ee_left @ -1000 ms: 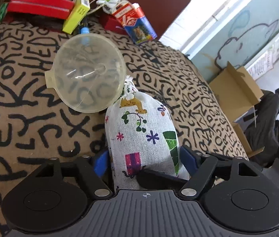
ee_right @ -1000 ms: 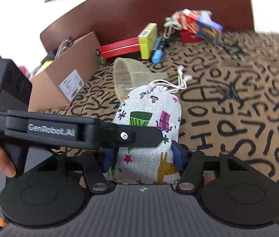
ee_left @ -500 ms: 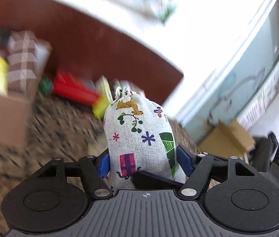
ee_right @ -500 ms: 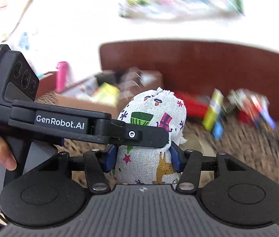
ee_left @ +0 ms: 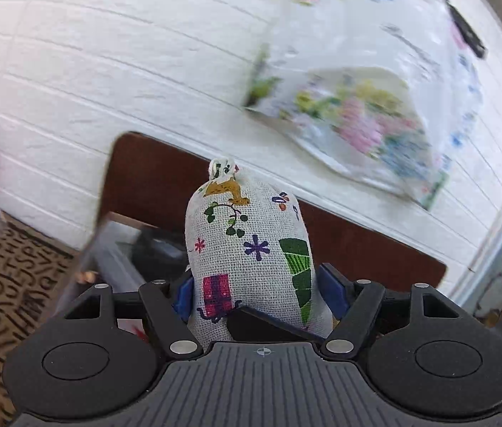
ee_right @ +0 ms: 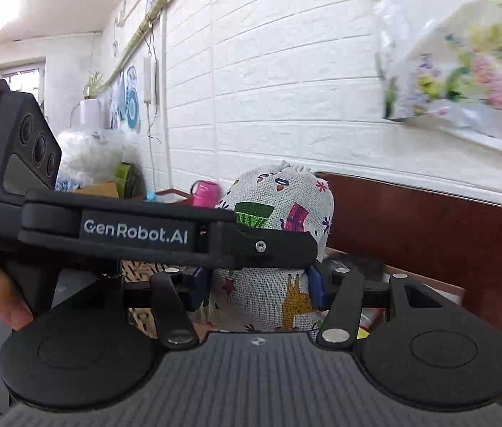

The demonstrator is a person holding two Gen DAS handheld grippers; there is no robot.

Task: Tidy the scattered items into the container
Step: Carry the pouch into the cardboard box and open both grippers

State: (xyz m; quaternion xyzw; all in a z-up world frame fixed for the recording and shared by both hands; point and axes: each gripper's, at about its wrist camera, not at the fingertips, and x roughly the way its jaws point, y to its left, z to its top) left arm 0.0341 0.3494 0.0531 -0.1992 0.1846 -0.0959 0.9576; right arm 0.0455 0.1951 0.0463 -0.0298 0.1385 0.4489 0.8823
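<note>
We hold the soft drawstring cloth pouch (ee_left: 247, 249) up in the air, above the cardboard box (ee_right: 425, 284). It squashes easily, so we grip its fat middle. Our left hand-held gripper (ee_left: 256, 293) and right hand-held gripper (ee_right: 258, 284) both squeeze it, left loosened slightly.

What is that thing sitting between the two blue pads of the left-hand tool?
A white drawstring cloth pouch with colourful prints, squeezed between the left gripper's pads, as the left wrist view shows.
</note>
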